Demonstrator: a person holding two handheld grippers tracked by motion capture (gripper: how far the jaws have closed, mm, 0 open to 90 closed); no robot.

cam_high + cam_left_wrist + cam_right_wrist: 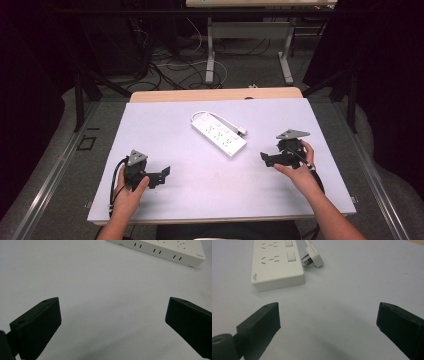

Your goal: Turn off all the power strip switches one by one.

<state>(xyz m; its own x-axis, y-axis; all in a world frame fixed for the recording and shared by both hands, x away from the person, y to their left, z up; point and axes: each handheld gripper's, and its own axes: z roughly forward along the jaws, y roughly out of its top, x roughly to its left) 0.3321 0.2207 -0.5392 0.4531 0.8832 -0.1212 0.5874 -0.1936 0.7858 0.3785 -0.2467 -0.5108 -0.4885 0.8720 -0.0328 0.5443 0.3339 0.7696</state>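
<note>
Both sets of jaws gape wide, empty: left gripper [159, 176] and right gripper [267, 159] flank the white power strip [218, 135] lying ahead between them on the bench [165, 125]. Rigid, light, probably slick plastic; pinch across its narrow sides.

Dark room: grey floor [60, 165] strewn with cables [170, 65], another table [250, 30] behind.

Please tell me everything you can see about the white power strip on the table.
The power strip is a flat white block, plastic by its look, lying diagonally near the middle of the table. Its top shows rows of sockets and two white switches. A white cord loops around its far end, and its plug lies beside the strip. Neither tool touches it.
</note>
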